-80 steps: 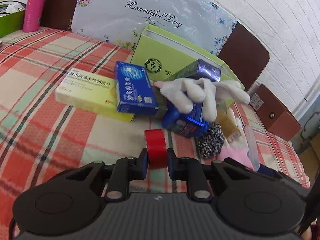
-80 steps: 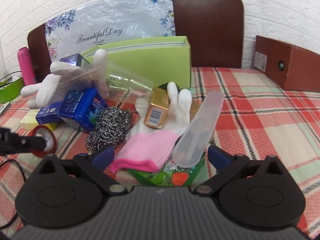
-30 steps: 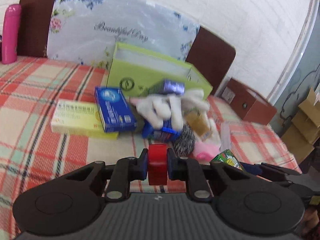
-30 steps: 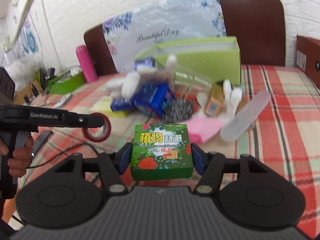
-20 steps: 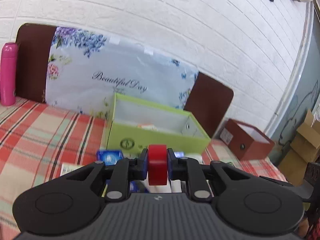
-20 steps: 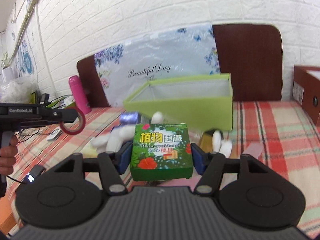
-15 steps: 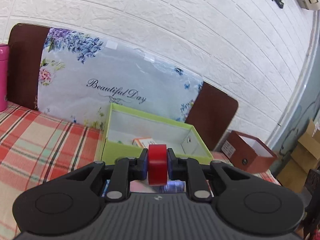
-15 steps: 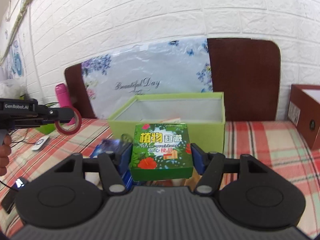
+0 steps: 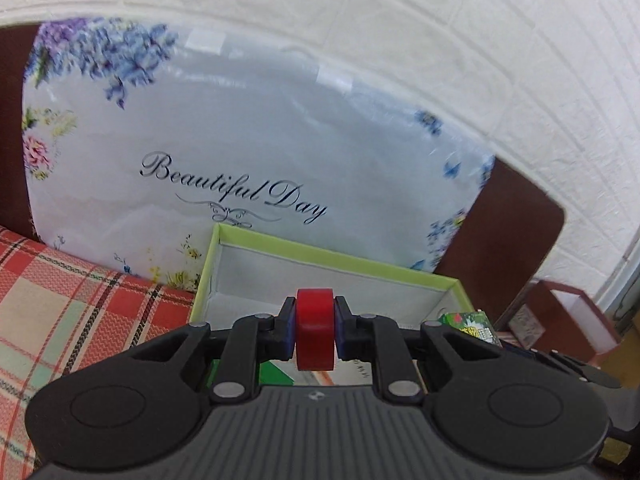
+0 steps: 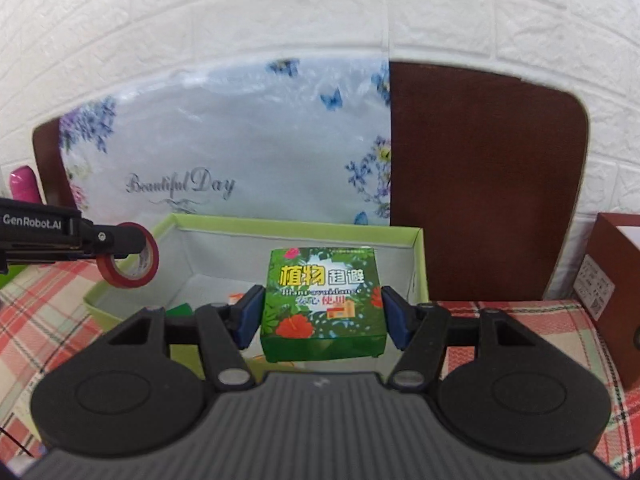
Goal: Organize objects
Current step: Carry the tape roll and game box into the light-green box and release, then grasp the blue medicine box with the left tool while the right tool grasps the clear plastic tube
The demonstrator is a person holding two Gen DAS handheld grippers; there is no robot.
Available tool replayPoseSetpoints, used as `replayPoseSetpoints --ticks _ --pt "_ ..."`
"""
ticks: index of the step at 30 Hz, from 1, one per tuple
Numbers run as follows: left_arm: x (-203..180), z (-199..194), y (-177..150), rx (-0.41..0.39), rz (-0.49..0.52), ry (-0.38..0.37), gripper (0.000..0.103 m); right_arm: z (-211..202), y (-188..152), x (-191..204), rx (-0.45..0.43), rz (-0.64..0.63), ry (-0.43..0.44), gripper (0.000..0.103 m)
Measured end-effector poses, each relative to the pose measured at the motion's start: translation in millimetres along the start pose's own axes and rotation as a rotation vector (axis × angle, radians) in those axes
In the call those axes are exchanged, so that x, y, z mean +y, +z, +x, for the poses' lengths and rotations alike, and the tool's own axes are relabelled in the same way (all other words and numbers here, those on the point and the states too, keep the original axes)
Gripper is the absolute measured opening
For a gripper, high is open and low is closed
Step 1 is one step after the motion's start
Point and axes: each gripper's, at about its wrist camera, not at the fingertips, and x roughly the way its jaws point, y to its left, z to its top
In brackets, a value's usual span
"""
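1. The left gripper (image 9: 315, 330) is clenched on a red tape roll (image 9: 315, 329), its two pads pressed against the roll's flat sides, the roll standing on edge between them
2. From the right wrist view the same tape roll (image 10: 130, 256) hangs at the left gripper's tip above the near left corner of the green box (image 10: 418, 264)
3. The right gripper (image 10: 323, 314) is grasping a small green carton (image 10: 323, 304) printed with leaves, red flowers and yellow Chinese characters; both blue pads press on its sides
4. That carton is held in the air in front of the open green box, over its near wall
5. The green box (image 9: 400, 270) is lime outside and white inside, open at the top, and rests on a red plaid cloth (image 9: 60, 304)
6. Inside it, a dark green item lies at the near left and a white pack with orange print beside it; both are mostly hidden by the grippers, so no more of them can be told
7. Part of the carton (image 9: 470, 326) shows at the box's right edge in the left wrist view
8. Behind the box leans a floral bag (image 9: 240, 152) reading "Beautiful Day", against a brown headboard (image 10: 480, 180) and a white brick wall
9. A brown box (image 10: 618, 280) sits to the right, open at the top; its contents are out of sight
10. A pink bottle (image 10: 24, 182) stands at the far left
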Motion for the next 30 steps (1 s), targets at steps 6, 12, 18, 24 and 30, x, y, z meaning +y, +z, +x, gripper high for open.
replayPoseSetpoints --ticks 6,12,18,24,30 --pt "11.4 22.8 -0.1 0.012 -0.005 -0.015 0.052 46.8 -0.9 -5.4 0.07 0.058 0.006 0.062" --pt "22.2 -6.8 -8.4 -0.026 -0.049 -0.018 0.081 26.0 -6.0 -10.5 0.008 0.041 0.033 0.097" --pt "17.3 -73.2 -33.5 -0.053 -0.069 0.056 0.082 -63.6 -25.4 -25.1 -0.187 0.181 -0.023 0.103" --pt "14.1 -123.5 -84.9 -0.074 -0.057 0.116 0.082 -131.9 -72.8 -27.0 -0.218 0.253 -0.011 0.103" --pt "11.7 -143.9 -138.6 0.009 -0.099 0.095 0.082 -162.0 -120.6 -17.6 -0.158 0.267 -0.023 0.103"
